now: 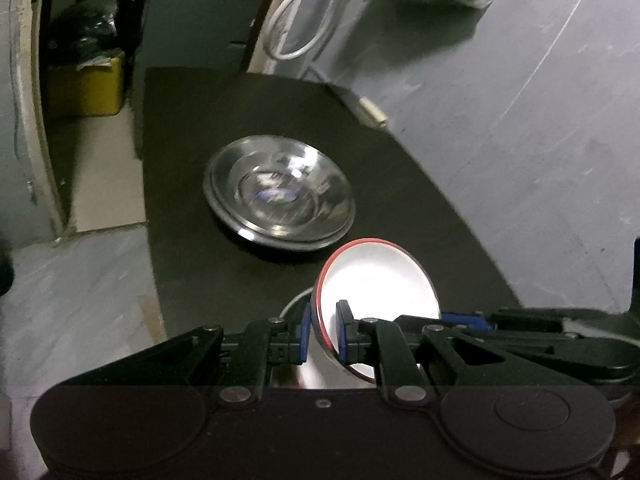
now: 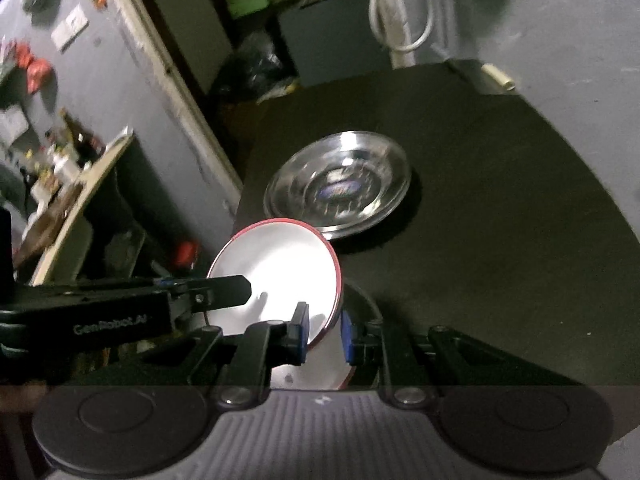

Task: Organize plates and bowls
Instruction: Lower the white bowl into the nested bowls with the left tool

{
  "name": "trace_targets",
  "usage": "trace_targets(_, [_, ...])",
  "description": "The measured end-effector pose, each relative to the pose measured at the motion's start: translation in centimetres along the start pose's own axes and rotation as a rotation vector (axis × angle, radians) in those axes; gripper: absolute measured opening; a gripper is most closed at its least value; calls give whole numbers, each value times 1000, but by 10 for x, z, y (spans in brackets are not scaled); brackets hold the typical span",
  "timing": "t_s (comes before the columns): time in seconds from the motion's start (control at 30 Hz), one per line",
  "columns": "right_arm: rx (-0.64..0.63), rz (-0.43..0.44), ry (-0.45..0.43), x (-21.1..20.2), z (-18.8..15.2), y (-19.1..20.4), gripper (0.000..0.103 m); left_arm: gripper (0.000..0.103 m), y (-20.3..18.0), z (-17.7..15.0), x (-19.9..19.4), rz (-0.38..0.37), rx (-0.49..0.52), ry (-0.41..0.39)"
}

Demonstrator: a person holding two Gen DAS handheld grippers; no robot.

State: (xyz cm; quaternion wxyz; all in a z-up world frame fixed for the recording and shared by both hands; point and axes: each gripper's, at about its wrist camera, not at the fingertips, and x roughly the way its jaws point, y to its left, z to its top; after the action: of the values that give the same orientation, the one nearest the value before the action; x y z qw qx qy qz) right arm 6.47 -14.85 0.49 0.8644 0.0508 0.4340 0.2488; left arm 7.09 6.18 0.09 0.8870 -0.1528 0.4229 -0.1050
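Observation:
A white bowl with a red rim (image 1: 376,280) is held tilted above the black table (image 1: 192,264). My left gripper (image 1: 324,332) is shut on its left rim, and my right gripper (image 2: 325,330) is shut on its right rim (image 2: 280,272). The right gripper's body shows at the right edge of the left wrist view (image 1: 560,332); the left gripper reaches in from the left of the right wrist view (image 2: 224,294). A steel plate (image 1: 280,194) lies flat on the table beyond the bowl, and it also shows in the right wrist view (image 2: 340,182).
A grey wall (image 1: 520,100) runs along the table's right side, with a white cable (image 1: 296,16) and a plug (image 1: 372,110) at the far corner. A yellow box (image 1: 88,80) and a cluttered shelf (image 2: 68,168) stand left of the table.

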Motion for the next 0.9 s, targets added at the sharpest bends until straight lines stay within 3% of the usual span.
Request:
trace_targets(0.53, [-15, -23, 101, 13, 4, -4, 19, 14, -10, -13, 12, 17, 40, 88])
trace_targets(0.9, [-20, -6, 118, 16, 4, -11, 19, 14, -15, -15, 14, 33, 35, 93])
